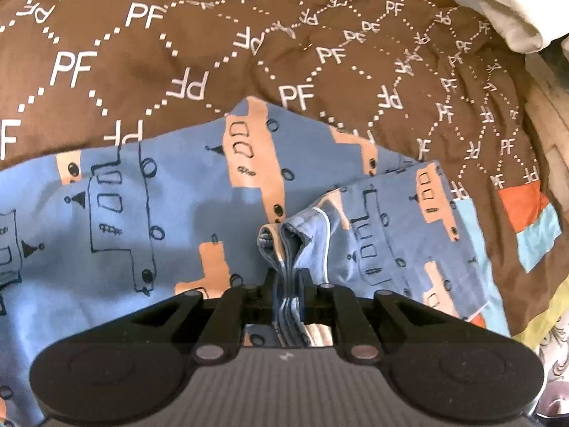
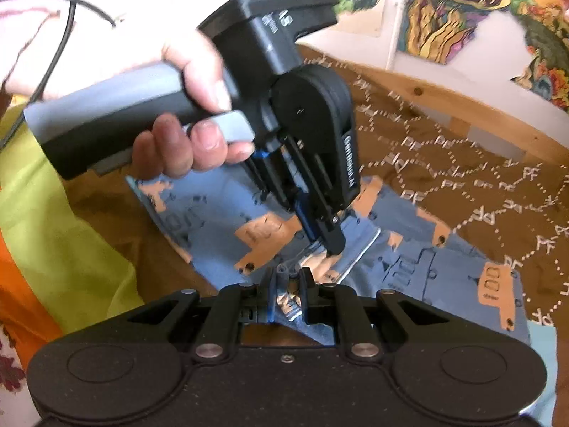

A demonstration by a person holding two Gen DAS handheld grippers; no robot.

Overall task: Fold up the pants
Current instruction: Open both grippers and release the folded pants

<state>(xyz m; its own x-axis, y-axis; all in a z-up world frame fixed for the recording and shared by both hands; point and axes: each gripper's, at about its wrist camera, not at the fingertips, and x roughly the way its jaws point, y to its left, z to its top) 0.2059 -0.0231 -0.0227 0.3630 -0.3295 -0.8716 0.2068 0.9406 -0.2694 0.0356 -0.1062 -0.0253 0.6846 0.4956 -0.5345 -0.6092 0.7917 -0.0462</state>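
The blue pants [image 1: 117, 213] with orange and dark vehicle prints lie spread on a brown blanket. In the left wrist view a bunched, layered edge of the pants stands between the fingers of my left gripper [image 1: 288, 281], which is shut on it. In the right wrist view my right gripper [image 2: 288, 281] is shut on a small fold of the pants [image 2: 426, 270] at the near edge. Just beyond it, the left gripper [image 2: 329, 245] points steeply down onto the same cloth, held by a hand [image 2: 192, 142]. The two grippers are close together.
The brown blanket [image 1: 142, 53] with white "PF" print covers the bed. A white rolled cloth [image 1: 512, 17] lies at the far right corner. A wooden bed frame [image 2: 426, 92] runs behind, under colourful pictures [image 2: 444, 17]. Yellow-green cloth [image 2: 53, 213] and a black cable [image 2: 71, 7] are at the left.
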